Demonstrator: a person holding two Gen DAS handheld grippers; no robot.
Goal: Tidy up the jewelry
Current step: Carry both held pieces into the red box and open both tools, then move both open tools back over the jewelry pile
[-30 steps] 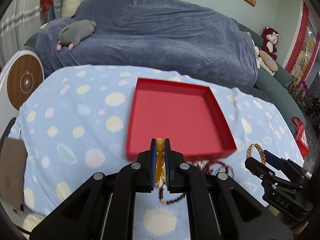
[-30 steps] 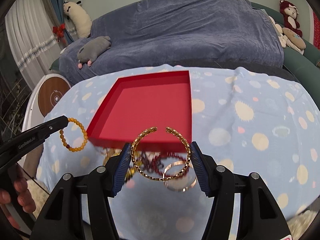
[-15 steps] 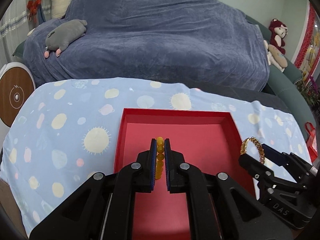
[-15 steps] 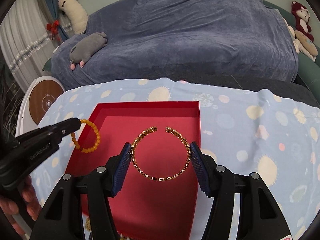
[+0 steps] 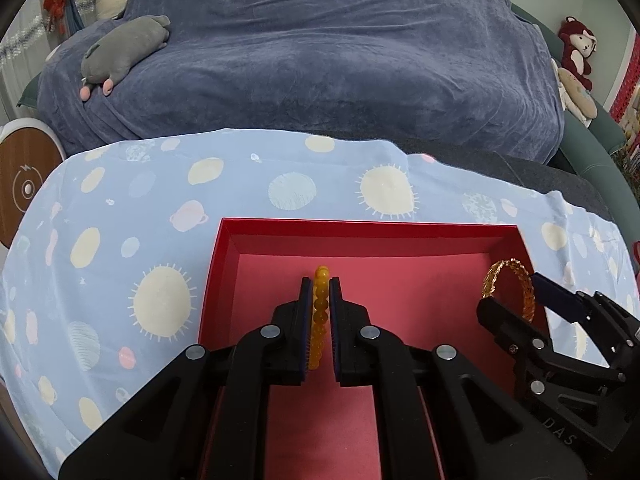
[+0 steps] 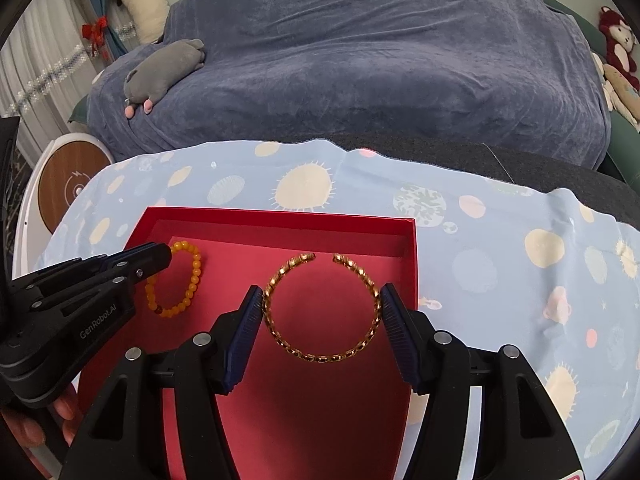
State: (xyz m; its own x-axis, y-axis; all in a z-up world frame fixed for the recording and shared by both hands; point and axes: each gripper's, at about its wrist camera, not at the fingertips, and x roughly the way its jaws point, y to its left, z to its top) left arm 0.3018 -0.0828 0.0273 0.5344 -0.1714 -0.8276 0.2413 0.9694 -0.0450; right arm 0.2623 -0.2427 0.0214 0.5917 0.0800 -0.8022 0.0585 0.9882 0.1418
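A red tray (image 5: 360, 225) lies on the spotted blue cloth, and both grippers hang over its floor. My left gripper (image 5: 320, 285) is shut on a yellow bead bracelet (image 5: 321, 308), held edge-on over the tray's left half. In the right wrist view the bracelet (image 6: 193, 280) hangs as a loop from the left gripper (image 6: 164, 257). My right gripper (image 6: 322, 292) has a gold chain bangle (image 6: 320, 358) between its pads, both pads touching it, gap facing away. Its jaws are opening. The bangle (image 5: 527, 294) is over the tray's right half.
The blue cloth (image 6: 500, 264) with suns and planets covers the table around the tray. Behind it is a sofa under a blue-grey throw (image 5: 340, 60) with a grey plush (image 5: 124, 46). A round wood-faced device (image 6: 68, 188) stands at the left. A person's hand (image 6: 40, 420) holds the left gripper.
Both grippers carried their bracelets forward from the jewelry pile in front of the tray to over its inside, and sank a little. The pile has left both views.
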